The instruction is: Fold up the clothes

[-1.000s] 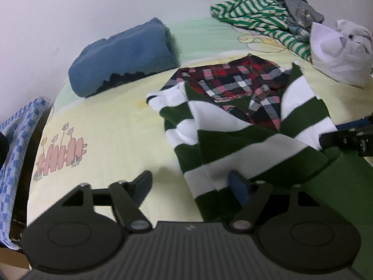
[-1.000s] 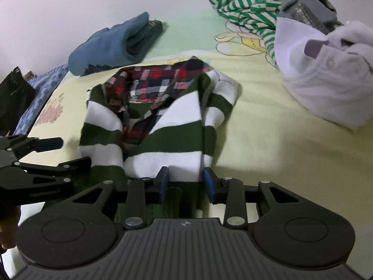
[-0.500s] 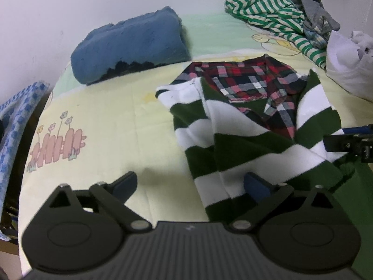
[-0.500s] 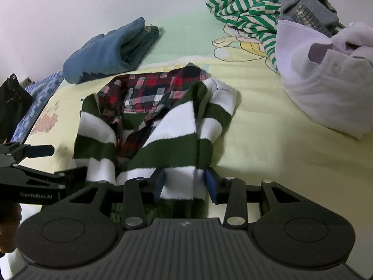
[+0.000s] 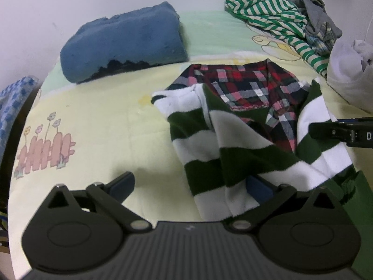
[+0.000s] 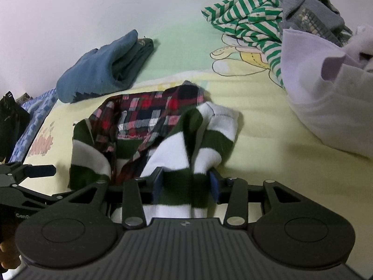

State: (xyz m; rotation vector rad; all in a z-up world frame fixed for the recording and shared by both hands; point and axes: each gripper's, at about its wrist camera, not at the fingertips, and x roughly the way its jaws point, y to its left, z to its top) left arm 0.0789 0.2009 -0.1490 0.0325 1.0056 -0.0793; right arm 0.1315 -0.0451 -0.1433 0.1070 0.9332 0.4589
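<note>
A dark green and white striped sweater [image 5: 233,140] with a red plaid shirt [image 5: 244,86] inside it lies on the yellow bed sheet [image 5: 93,128]. My left gripper [image 5: 191,185] is wide open at the sweater's near left corner. Its right finger is under the hem and its left finger is over bare sheet. In the right wrist view the sweater [image 6: 174,144] is bunched on its right side, and my right gripper [image 6: 185,184] is shut on a thick fold of it. The plaid shirt [image 6: 144,109] shows at the neck. The right tool's black body [image 5: 345,135] enters the left wrist view from the right.
A folded blue garment [image 5: 121,46] lies at the back left by the wall. A green-striped top [image 5: 275,21], a grey garment [image 5: 319,21] and a white garment [image 5: 349,79] are piled at the back right. A blue checked cloth [image 5: 11,107] hangs off the left edge.
My left gripper's jaws have spread wider and let go of the hem. Both grippers moved forward towards the sweater, and its right side bunched up more.
</note>
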